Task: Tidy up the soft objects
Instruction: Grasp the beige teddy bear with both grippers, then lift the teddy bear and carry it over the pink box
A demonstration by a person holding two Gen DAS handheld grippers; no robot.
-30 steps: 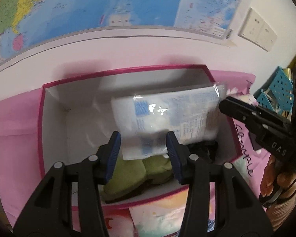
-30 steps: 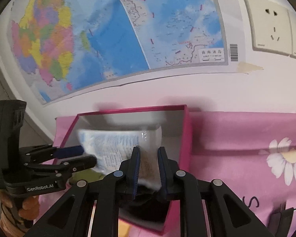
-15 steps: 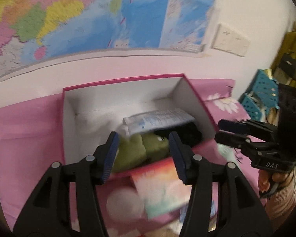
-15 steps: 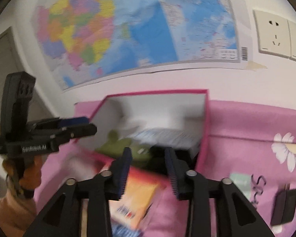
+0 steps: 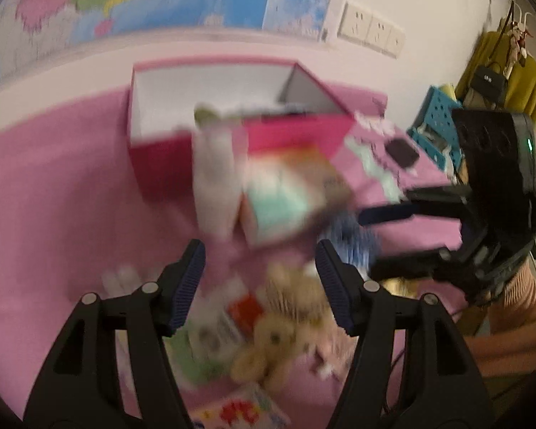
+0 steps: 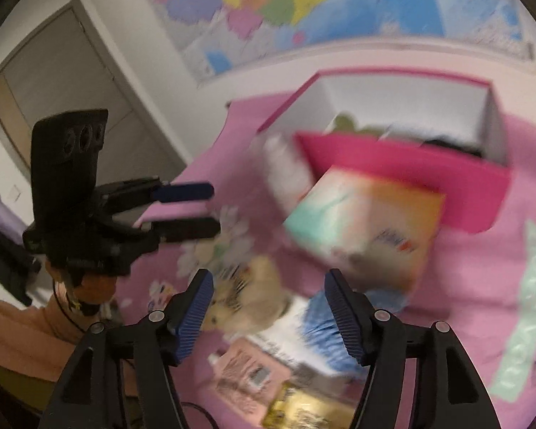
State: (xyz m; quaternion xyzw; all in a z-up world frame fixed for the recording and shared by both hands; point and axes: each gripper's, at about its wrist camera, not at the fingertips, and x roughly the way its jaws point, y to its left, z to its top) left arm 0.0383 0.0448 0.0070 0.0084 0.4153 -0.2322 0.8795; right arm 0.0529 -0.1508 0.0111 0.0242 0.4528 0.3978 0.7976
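Both frames are smeared by blur. The left gripper (image 5: 261,282) hangs over a pink cloth (image 5: 64,236), its jaws opening with nothing clamped between them; the right gripper (image 6: 268,307) likewise, jaws opening and empty. The pink box (image 5: 203,114) sits at twelve o'clock in the left view, its near rim touching a leaning tissue pack (image 5: 289,196). Bare cloth lies open at nine o'clock. A tan plush toy (image 5: 278,336) lies at six o'clock among packets too blurred to identify. The box's contents are mostly hidden behind its front wall.
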